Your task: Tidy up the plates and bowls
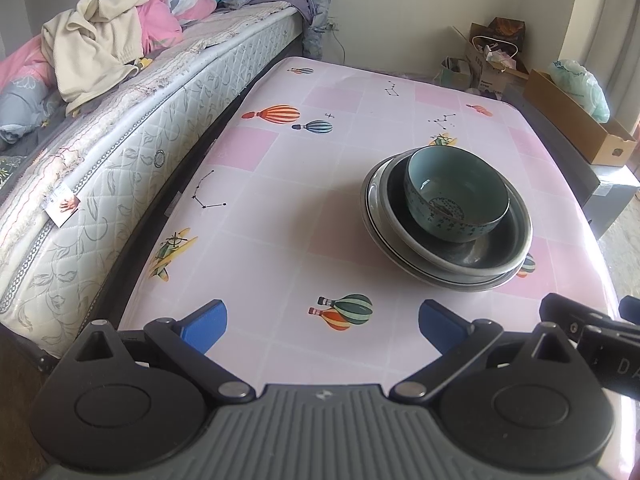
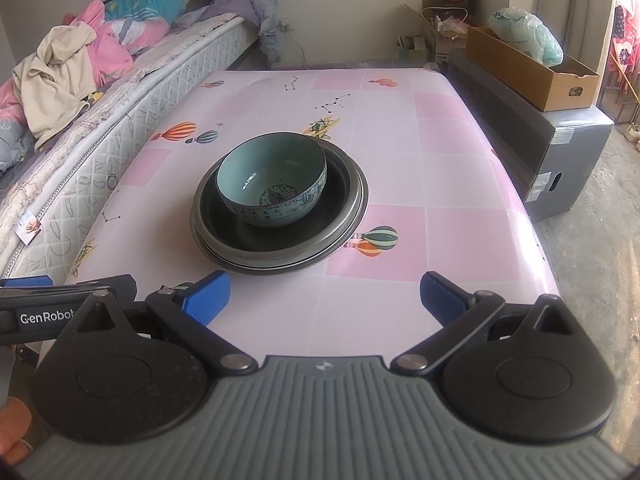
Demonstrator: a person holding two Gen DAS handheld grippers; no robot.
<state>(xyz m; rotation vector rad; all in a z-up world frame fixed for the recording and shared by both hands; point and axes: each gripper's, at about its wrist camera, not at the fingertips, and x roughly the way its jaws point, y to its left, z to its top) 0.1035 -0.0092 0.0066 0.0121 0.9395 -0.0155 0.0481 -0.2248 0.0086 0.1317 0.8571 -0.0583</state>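
A teal patterned bowl (image 1: 456, 196) sits inside a dark deep plate (image 1: 472, 250), which rests on a grey rimmed plate (image 1: 370, 200), all stacked on the pink table (image 1: 272, 208). The same stack shows in the right wrist view: bowl (image 2: 272, 180), dark plate (image 2: 340, 196), grey plate (image 2: 198, 220). My left gripper (image 1: 322, 326) is open and empty, near the table's front edge, with the stack ahead to its right. My right gripper (image 2: 324, 296) is open and empty, just in front of the stack.
A bed with a mattress (image 1: 120, 160) and piled clothes (image 1: 92, 40) runs along the table's left side. Cardboard boxes (image 2: 532, 68) and a grey box (image 2: 560, 152) stand to the right. The other gripper's body (image 1: 592, 332) shows at the right edge of the left wrist view.
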